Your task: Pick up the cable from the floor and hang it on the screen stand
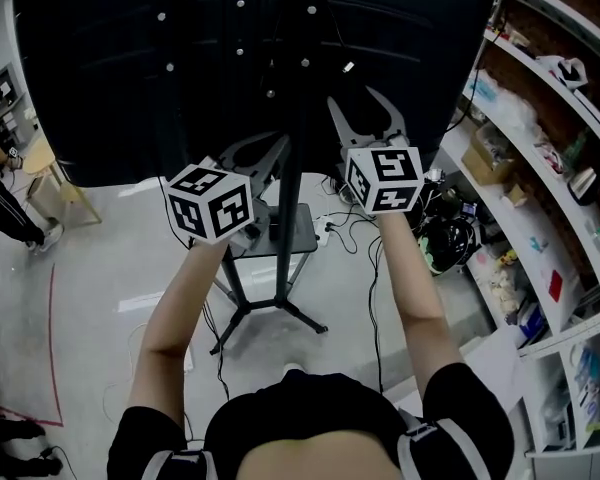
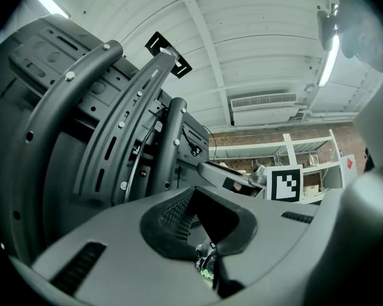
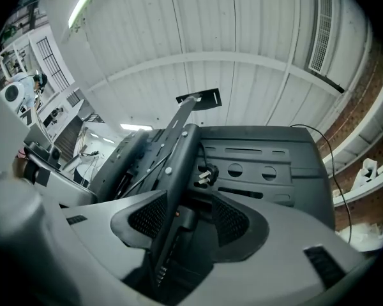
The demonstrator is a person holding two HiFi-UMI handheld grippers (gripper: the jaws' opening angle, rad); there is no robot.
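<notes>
Behind a large dark screen [image 1: 130, 68] on its screen stand [image 1: 288, 218], a person holds both tools raised close to the metal; the main risk, as I judge it, lies with the right gripper [image 1: 366, 118]; its fingers [image 3: 147, 218] stand apart and straddle a slanted upright bar [image 3: 179, 164] of the stand without pressing on it, so drawing back at an angle could snag the bar or catch the cable [image 3: 198, 148] and pull it loose; the cable also seems only draped rather than secured, so the weight of its plug [image 3: 205, 174] might drag it off and down to the floor [image 1: 100, 268]; the left gripper [image 2: 201, 203] has its fingers together, as far as its own view shows, with a small pale-green speck low between them that I cannot identify; it sits just beside the curved brackets [image 2: 121, 139], where a careless swing could knock the stand; the cable itself is thin, black and limp, running down the back of the screen beside the upright bar; it ends in a dark plug with bright metal prongs, hanging free against the rear panel; other loose leads [image 1: 350, 230] lie tangled on the floor near the stand's foot, and I cannot tell whether they belong to it.
</notes>
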